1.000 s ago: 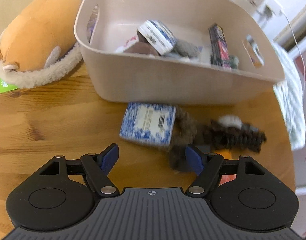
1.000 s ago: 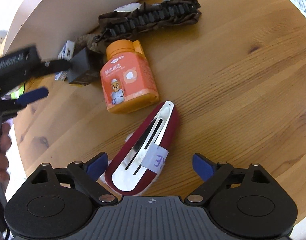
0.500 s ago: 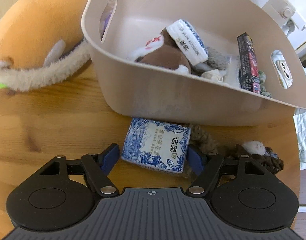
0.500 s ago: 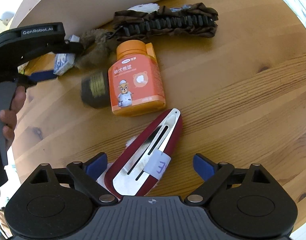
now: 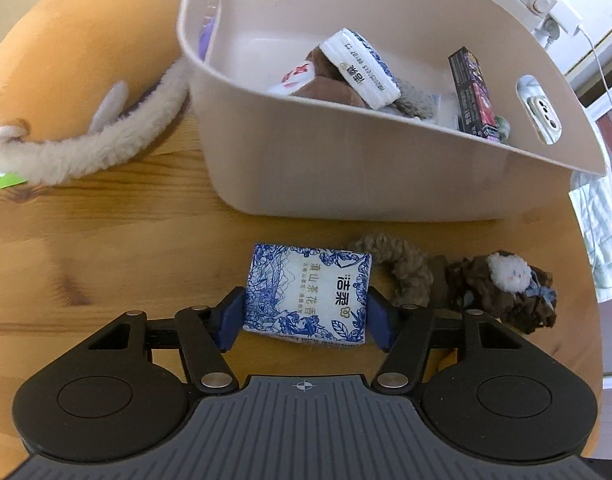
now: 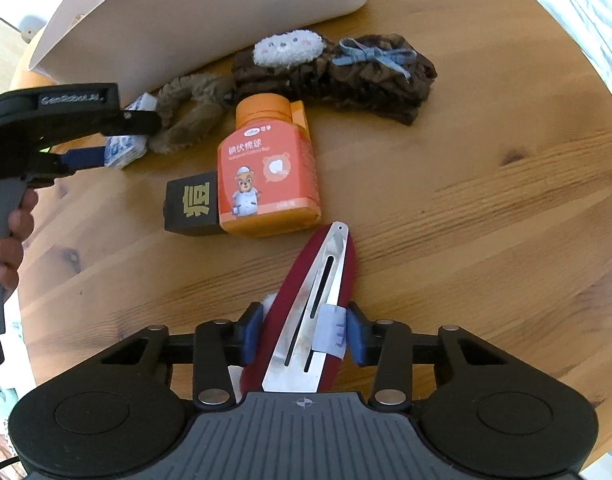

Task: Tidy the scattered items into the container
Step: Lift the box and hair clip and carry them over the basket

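Low in the right wrist view, right gripper (image 6: 303, 334) closing on the red hair clip (image 6: 314, 312), blue pads touching its two long edges, clip lying flat on the wooden table (image 6: 486, 208). Best to finish the squeeze square across the clip's wide end, then lift straight up, since a thin flat clip may pivot or slip out of a loose pinch. Just beyond the clip's tip, mid-frame: orange bottle (image 6: 265, 176) on its side with a small black box (image 6: 191, 210) touching it. Further up, a brown scrunchie (image 6: 193, 110) and dark headband (image 6: 346, 76) against the foot of the beige container (image 6: 209, 20).

Low centre of the left wrist view, left gripper (image 5: 303, 316) closing too, pads pressed on both sides of the blue-and-white tissue pack (image 5: 308, 292). Soft pack: firm but gentle hold, then up over the container's rim (image 5: 346, 100) at upper centre, already holding several items.

Compared with a second ago: both pairs of jaws then wide apart with nothing gripped; tissue pack then sitting further ahead of the left pads, now between them; black box now uncovered beside the bottle.
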The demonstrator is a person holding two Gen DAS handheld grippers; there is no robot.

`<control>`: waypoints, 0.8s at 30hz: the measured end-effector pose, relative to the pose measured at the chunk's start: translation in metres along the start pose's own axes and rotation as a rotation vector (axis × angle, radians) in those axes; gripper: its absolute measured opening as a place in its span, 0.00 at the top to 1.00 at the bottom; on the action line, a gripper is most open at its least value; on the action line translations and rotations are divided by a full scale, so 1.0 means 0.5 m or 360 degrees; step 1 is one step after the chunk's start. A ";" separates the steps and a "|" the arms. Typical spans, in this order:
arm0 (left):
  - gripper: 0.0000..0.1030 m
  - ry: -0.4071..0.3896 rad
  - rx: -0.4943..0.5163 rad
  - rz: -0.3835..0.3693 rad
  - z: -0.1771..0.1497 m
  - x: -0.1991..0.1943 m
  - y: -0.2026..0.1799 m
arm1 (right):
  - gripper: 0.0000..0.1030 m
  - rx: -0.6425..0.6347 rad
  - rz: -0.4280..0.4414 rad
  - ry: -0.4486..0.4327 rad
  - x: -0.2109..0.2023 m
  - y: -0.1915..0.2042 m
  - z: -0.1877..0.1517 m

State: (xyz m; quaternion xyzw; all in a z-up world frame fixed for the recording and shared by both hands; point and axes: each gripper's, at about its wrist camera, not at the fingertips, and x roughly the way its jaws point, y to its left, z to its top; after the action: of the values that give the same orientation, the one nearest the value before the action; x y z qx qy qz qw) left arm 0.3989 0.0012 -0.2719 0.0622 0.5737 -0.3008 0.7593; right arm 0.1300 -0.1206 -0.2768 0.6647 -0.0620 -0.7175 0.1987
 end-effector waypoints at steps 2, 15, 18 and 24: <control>0.39 -0.0008 -0.0006 -0.0006 -0.001 -0.011 0.002 | 0.63 0.0010 0.0012 0.0007 -0.004 -0.005 -0.006; 0.39 -0.0042 0.0034 -0.0040 -0.044 -0.085 0.007 | 0.64 -0.0008 0.0060 -0.0082 -0.082 -0.090 -0.004; 0.39 -0.0060 0.0055 -0.0059 -0.046 -0.102 0.004 | 0.64 -0.0004 0.0076 -0.0111 -0.106 -0.115 0.005; 0.39 -0.0119 0.0100 -0.0078 -0.046 -0.142 0.001 | 0.64 -0.0014 0.0104 -0.0172 -0.116 -0.062 0.007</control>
State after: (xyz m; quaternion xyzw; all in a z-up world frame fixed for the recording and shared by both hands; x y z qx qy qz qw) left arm 0.3688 0.0393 -0.2151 0.0607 0.5365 -0.3394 0.7703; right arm 0.1224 -0.0717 -0.2336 0.6216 -0.0911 -0.7458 0.2214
